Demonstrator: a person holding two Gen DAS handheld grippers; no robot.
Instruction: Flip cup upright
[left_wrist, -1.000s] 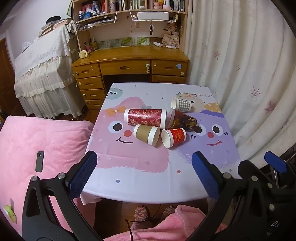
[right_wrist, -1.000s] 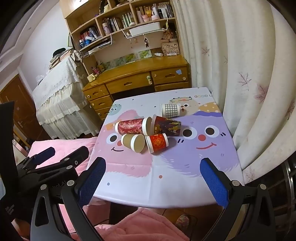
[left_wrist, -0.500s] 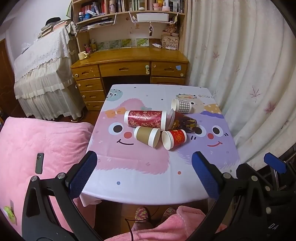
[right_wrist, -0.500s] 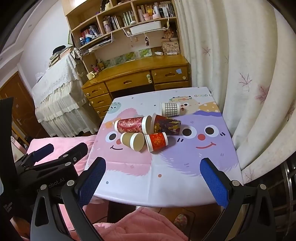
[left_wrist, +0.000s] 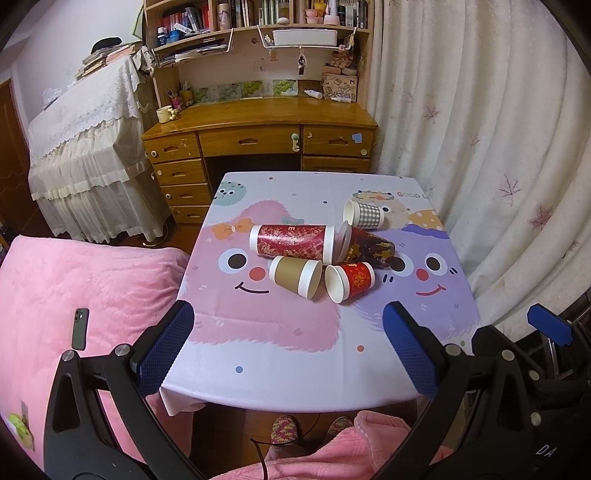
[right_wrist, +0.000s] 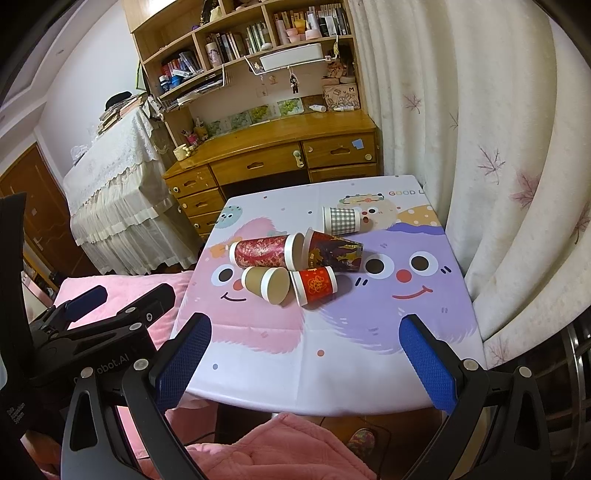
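Several paper cups lie on their sides in a cluster mid-table: a tall red patterned cup (left_wrist: 291, 243) (right_wrist: 264, 252), a brown cup (left_wrist: 295, 276) (right_wrist: 265, 284), a small red cup (left_wrist: 351, 281) (right_wrist: 314, 284), a dark patterned cup (left_wrist: 369, 249) (right_wrist: 332, 250) and a checked cup (left_wrist: 364, 215) (right_wrist: 340, 220). My left gripper (left_wrist: 291, 354) is open and empty, held over the table's near edge. My right gripper (right_wrist: 306, 363) is open and empty, also short of the cups.
The small table (left_wrist: 280, 365) wears a pink and purple cartoon cloth. A pink blanket with a phone (left_wrist: 80, 328) lies to the left. A wooden desk (left_wrist: 258, 133) stands behind; curtains (left_wrist: 498, 147) hang on the right. My left gripper shows at left in the right wrist view (right_wrist: 110, 314).
Both grippers have drifted very slightly; the cups have not moved. Both grippers stay open.
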